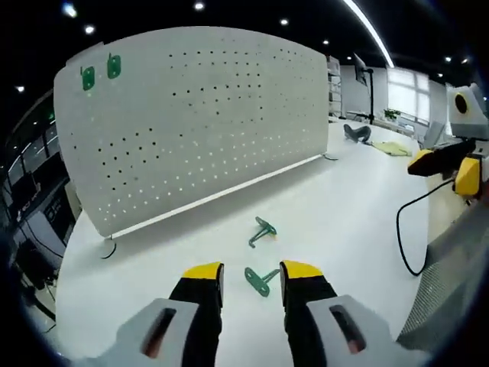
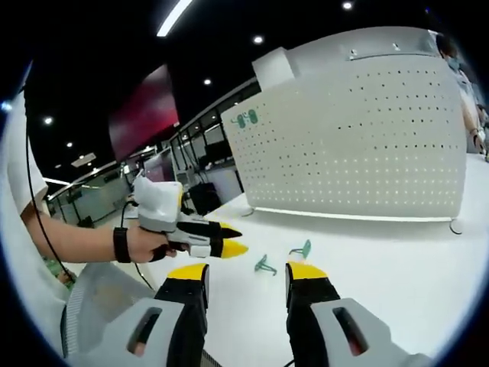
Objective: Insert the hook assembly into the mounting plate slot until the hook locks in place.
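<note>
We see a white perforated mounting plate [image 1: 199, 122] standing upright on a white surface [image 1: 344, 206], with two green hooks already hung [image 1: 101, 73] side by side near its upper corner — in the right gripper view the same pair [image 2: 246, 118] sits at the top left of the plate [image 2: 359, 138]. Two loose green hooks lie on the surface in front of the plate. In the left gripper view the nearer hook [image 1: 260, 280] rests between the yellow tips of our left tool [image 1: 250, 271], whose jaws stand wide apart and touch nothing; the farther hook [image 1: 262, 232] lies a little beyond it, between the tool and the plate. In the right gripper view our right tool [image 2: 247, 271] also has its jaws spread wide and empty, and the two loose hooks [image 2: 265, 265] [image 2: 302, 249] lie just past its tips. The left tool [image 2: 200, 237] enters that view from the left, held in a hand [image 2: 145, 243] wearing a black wrist strap [image 2: 121, 245], its yellow-tipped jaws pointing toward the hooks. In the left gripper view the right tool [image 1: 451, 160] shows at the far right edge, with a black cable [image 1: 409, 229] looping across the surface below it.
</note>
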The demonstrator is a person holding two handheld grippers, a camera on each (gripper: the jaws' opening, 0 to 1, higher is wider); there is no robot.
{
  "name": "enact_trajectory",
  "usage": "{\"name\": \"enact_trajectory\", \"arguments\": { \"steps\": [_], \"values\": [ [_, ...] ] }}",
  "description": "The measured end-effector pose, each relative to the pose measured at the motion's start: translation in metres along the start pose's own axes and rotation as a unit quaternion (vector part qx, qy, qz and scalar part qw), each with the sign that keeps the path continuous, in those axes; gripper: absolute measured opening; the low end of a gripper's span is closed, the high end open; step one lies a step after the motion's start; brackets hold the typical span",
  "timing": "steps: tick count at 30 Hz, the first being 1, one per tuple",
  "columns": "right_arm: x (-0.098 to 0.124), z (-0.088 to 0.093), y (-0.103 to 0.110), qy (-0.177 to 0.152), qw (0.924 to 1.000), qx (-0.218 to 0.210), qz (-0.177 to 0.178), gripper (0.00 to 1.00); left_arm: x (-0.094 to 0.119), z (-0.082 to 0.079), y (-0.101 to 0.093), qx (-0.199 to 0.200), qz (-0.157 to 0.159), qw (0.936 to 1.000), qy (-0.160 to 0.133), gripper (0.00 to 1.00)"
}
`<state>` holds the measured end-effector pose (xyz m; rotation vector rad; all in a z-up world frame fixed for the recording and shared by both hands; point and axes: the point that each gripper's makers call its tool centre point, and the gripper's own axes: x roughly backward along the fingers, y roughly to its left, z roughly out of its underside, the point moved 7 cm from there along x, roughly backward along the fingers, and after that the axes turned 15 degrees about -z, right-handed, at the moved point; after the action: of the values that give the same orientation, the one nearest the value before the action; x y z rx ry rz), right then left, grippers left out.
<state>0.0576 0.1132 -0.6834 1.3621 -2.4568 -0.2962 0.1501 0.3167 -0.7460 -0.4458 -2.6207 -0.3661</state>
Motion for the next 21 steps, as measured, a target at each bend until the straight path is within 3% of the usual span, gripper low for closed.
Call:
{"name": "enact_trajectory", "arguments": {
  "steps": [12, 21],
  "values": [
    [0.003, 0.006, -0.002, 0.004, 0.9998, -0.013, 0.012, 0.40, -0.015, 0.026, -0.012, -0.028, 0.032, 0.9985, 0.035, 0.26],
    [0.008, 0.011, -0.004, 0.004, 0.9993, -0.026, 0.027, 0.40, -0.028, 0.036, -0.015, -0.057, 0.030, 0.9967, 0.048, 0.22]
  ]
}}
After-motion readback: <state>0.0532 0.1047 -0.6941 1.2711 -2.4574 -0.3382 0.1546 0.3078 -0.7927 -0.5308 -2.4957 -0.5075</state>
